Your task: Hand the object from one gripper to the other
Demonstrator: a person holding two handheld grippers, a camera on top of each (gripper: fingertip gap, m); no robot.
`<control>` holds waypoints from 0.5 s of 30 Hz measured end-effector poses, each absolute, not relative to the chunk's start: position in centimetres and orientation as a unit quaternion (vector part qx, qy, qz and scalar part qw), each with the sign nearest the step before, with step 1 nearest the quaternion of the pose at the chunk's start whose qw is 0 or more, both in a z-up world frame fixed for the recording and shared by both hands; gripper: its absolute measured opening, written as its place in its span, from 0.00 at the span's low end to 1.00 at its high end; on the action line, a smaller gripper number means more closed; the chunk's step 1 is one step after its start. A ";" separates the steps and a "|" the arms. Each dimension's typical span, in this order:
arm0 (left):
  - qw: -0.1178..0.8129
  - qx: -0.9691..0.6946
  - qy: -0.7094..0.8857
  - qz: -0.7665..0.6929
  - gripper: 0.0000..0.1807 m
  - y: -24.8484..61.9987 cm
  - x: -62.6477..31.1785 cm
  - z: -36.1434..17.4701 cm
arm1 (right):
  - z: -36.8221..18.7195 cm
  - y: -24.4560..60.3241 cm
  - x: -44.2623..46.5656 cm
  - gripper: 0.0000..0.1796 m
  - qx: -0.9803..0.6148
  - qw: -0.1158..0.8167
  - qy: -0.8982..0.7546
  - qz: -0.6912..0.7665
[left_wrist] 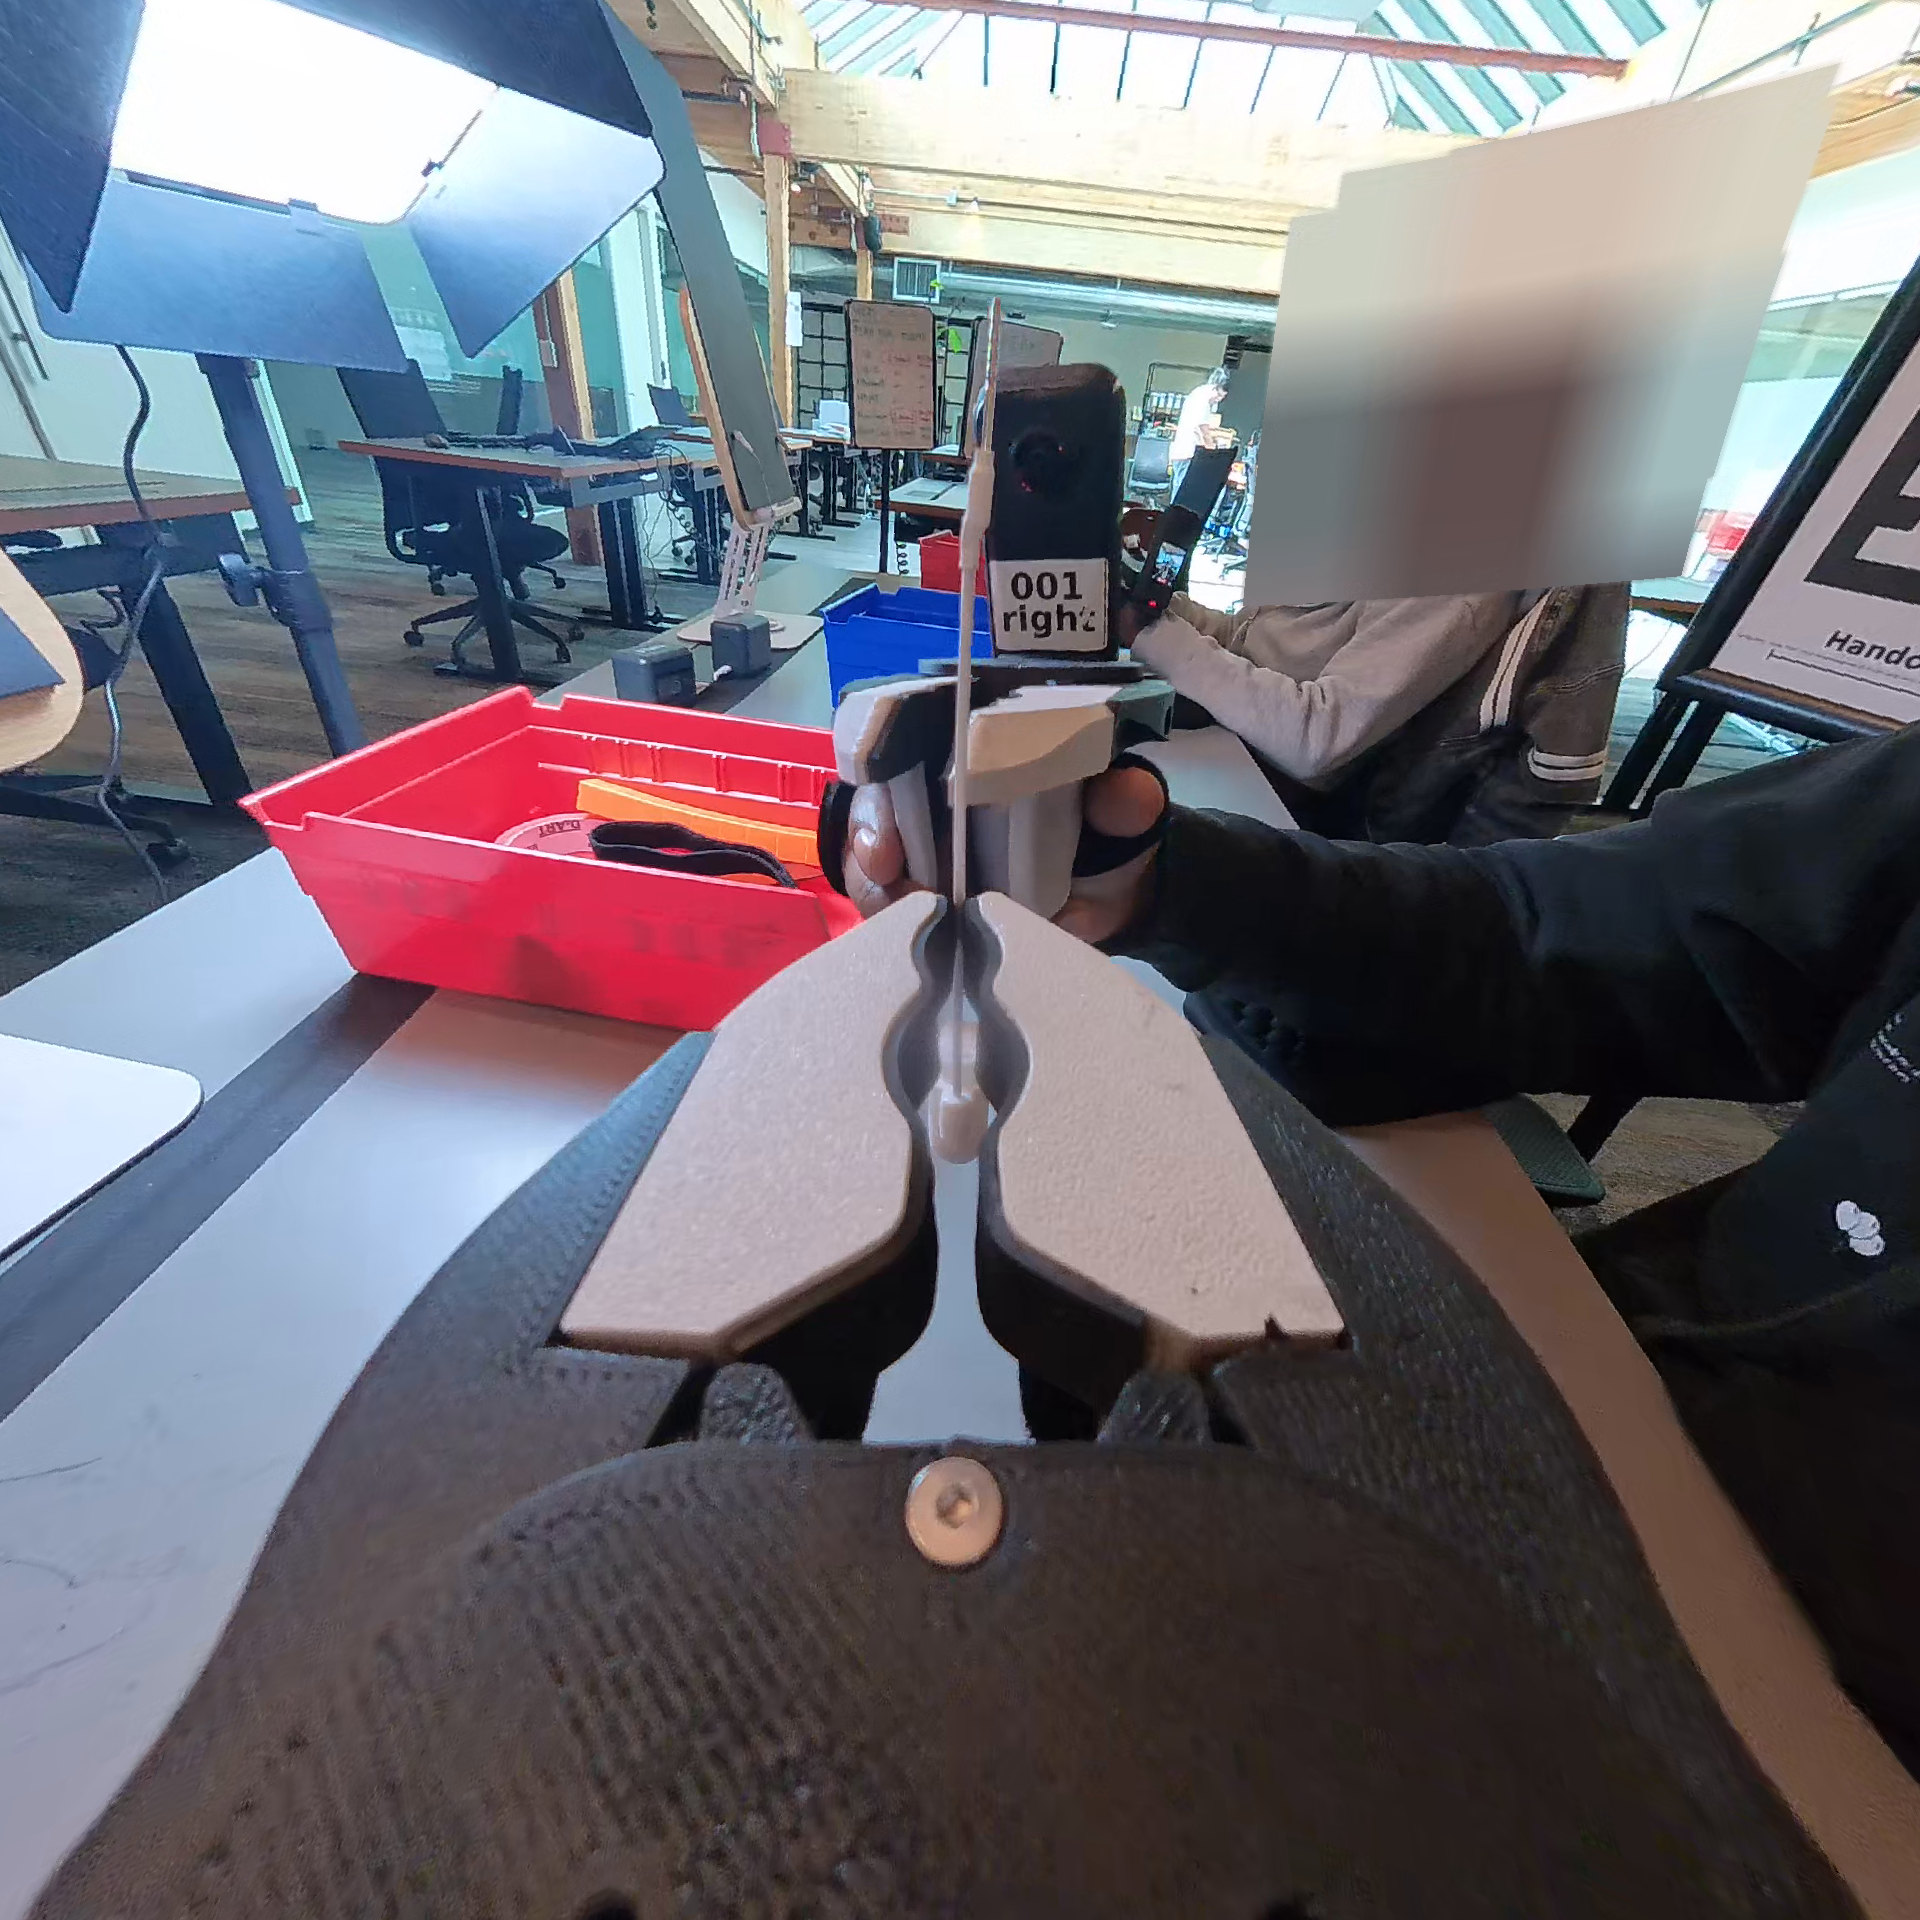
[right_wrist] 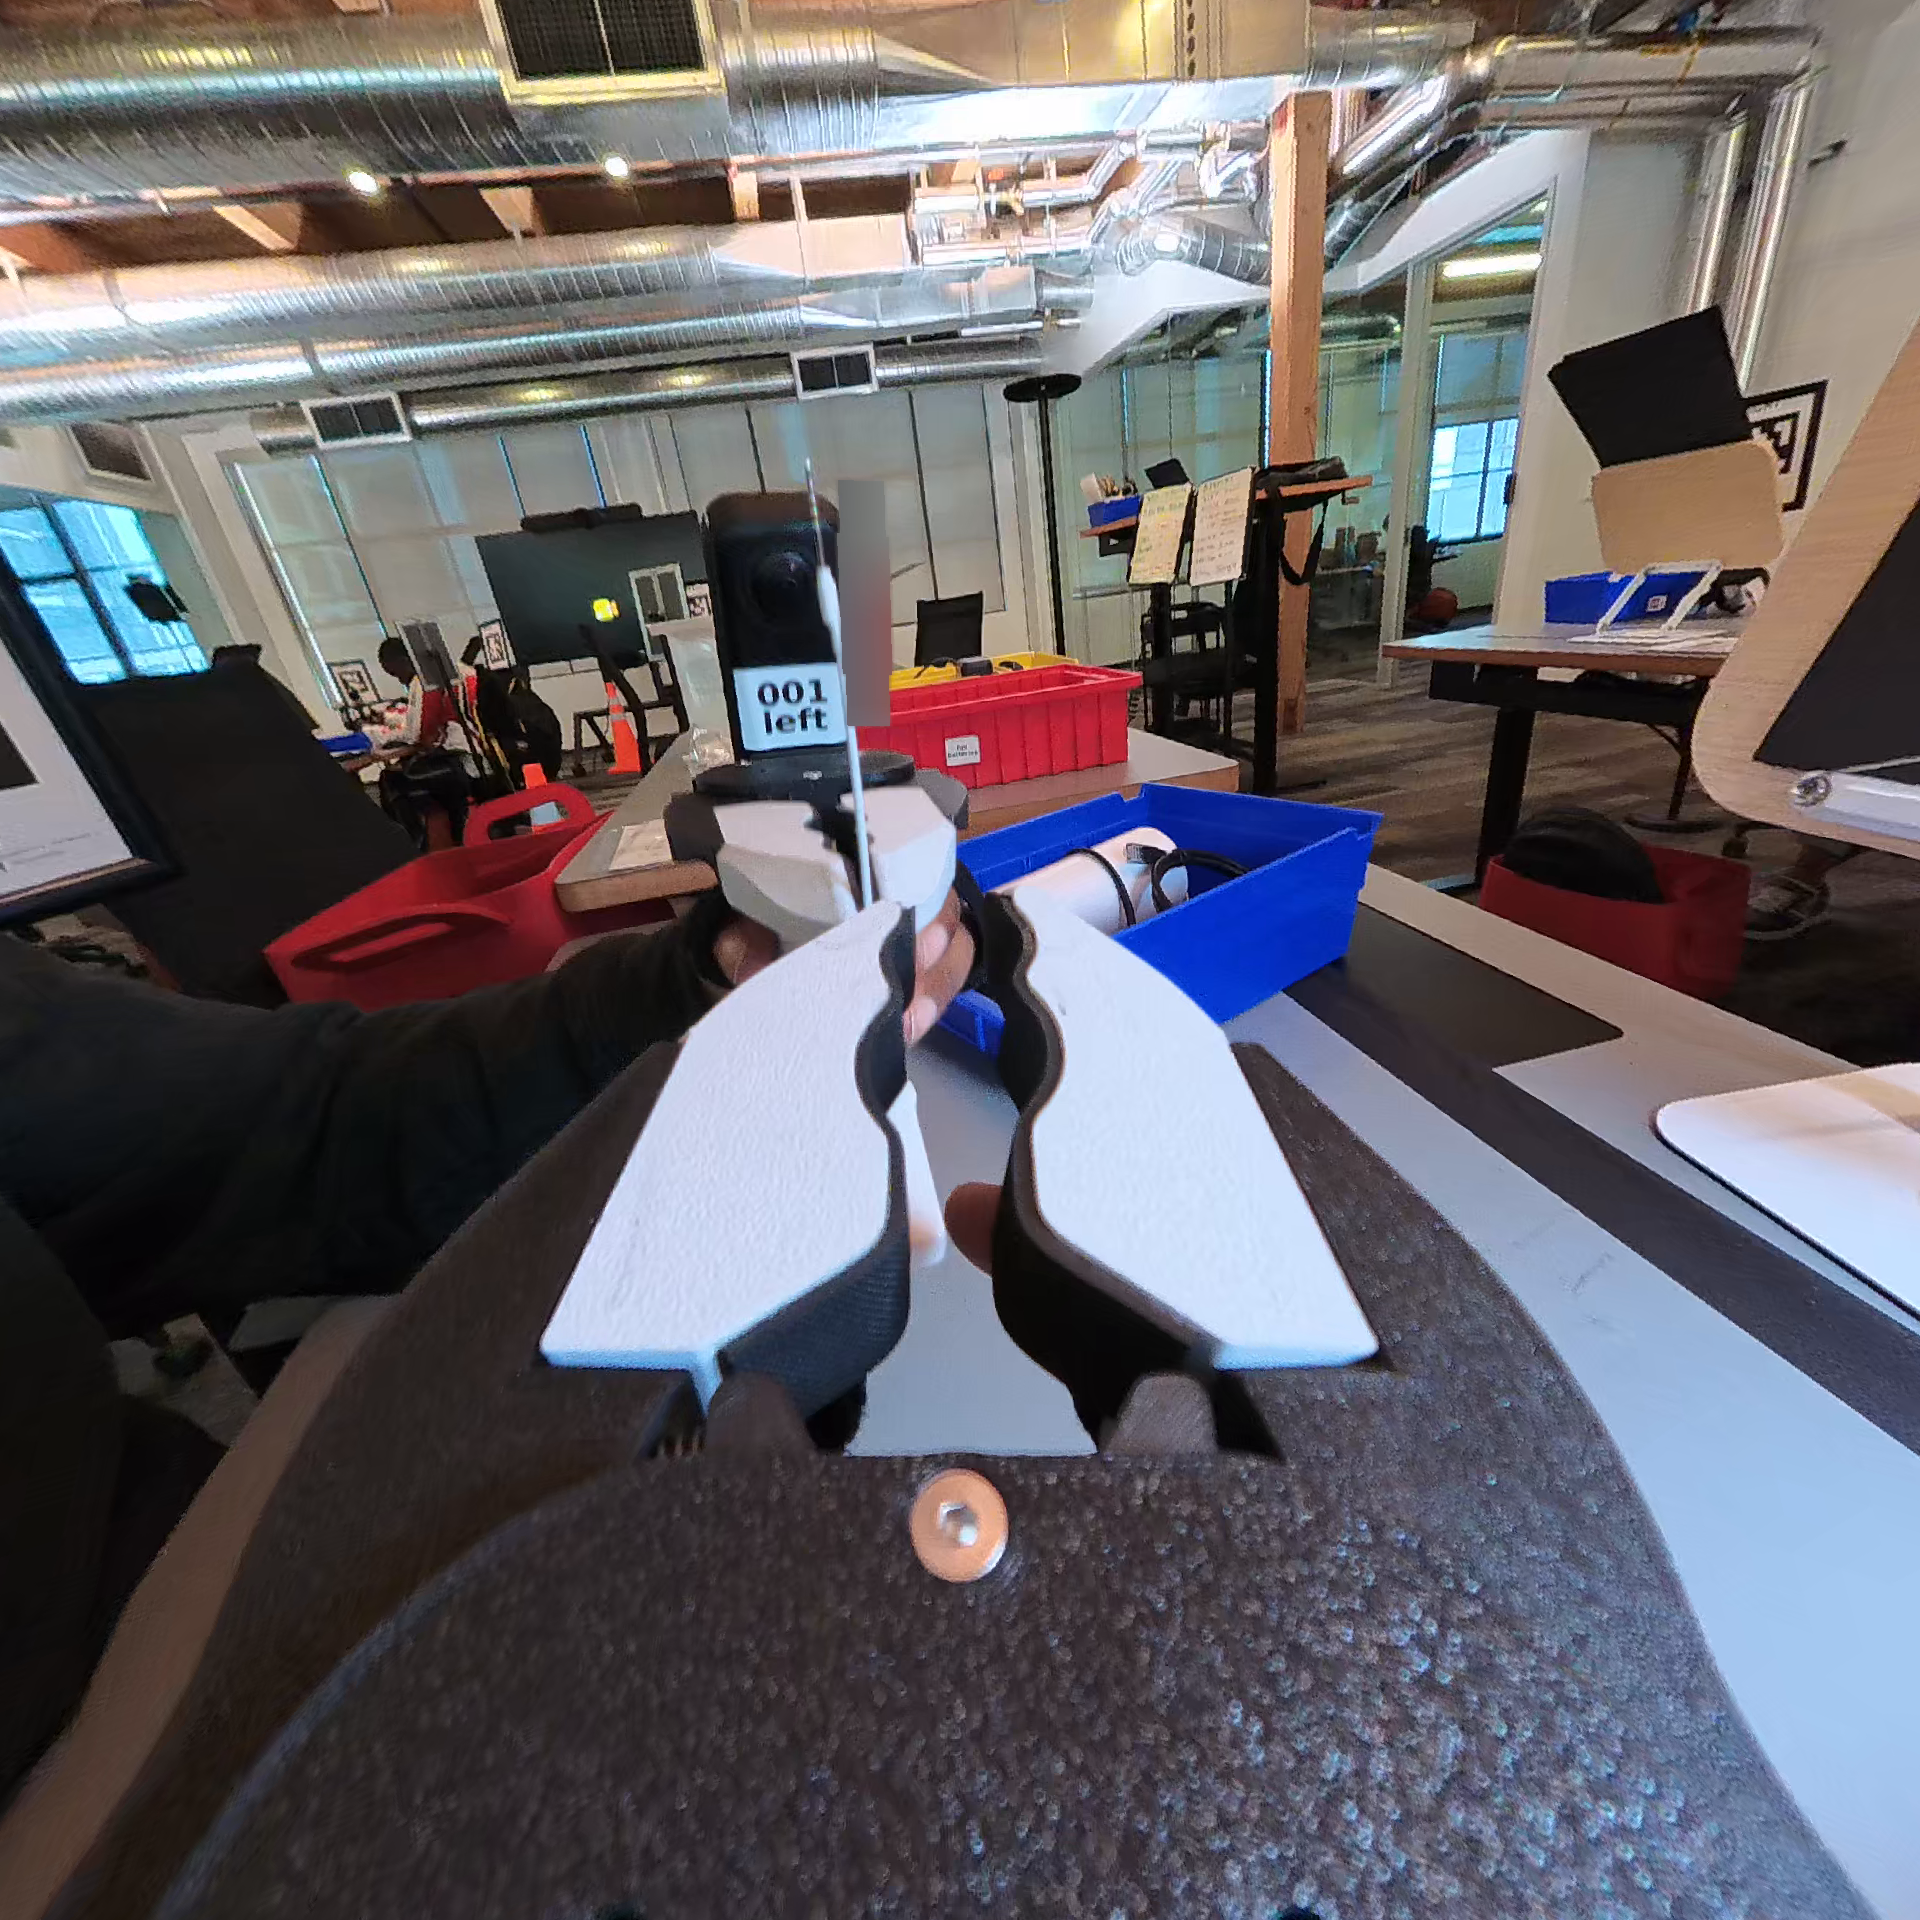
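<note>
One thin white rod (left_wrist: 966, 769), upright, clamped in left claw (left_wrist: 958, 914).

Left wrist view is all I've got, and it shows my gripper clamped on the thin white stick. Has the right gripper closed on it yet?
Observer: No. The right wrist view shows the right gripper open. The white stick lies against one finger, with a clear gap to the other.
Operator: What sits behind the left gripper, out of my sight?
Observer: A blue bin on the table, holding a white roll and a black cable.
</note>
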State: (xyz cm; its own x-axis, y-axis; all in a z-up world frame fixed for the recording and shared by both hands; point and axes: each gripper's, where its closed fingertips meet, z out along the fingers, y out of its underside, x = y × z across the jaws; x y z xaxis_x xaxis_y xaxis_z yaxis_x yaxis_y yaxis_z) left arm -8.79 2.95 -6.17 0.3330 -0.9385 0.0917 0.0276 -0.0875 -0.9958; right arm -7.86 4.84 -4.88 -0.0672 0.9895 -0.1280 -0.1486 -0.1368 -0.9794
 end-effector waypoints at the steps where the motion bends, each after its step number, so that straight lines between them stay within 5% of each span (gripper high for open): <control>1: 0.557 -0.596 0.380 -0.436 0.01 2.9 -8.8 -6.1 | -5.3 4.7 -8.0 0.07 -0.480 0.483 -0.448 0.579; 15: 0.552 -0.598 0.384 -0.436 0.00 2.9 -7.8 -6.8 | -8.2 2.5 -10.2 0.01 -0.489 0.453 -0.520 0.533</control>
State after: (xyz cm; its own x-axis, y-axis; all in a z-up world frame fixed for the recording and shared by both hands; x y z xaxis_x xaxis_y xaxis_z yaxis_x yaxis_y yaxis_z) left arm -7.84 2.92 -6.85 0.3253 -0.9405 0.0980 0.0217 -0.0963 -0.9951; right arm -10.20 2.52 -8.22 -0.1096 0.9927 -0.0501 0.0256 -0.0476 -0.9985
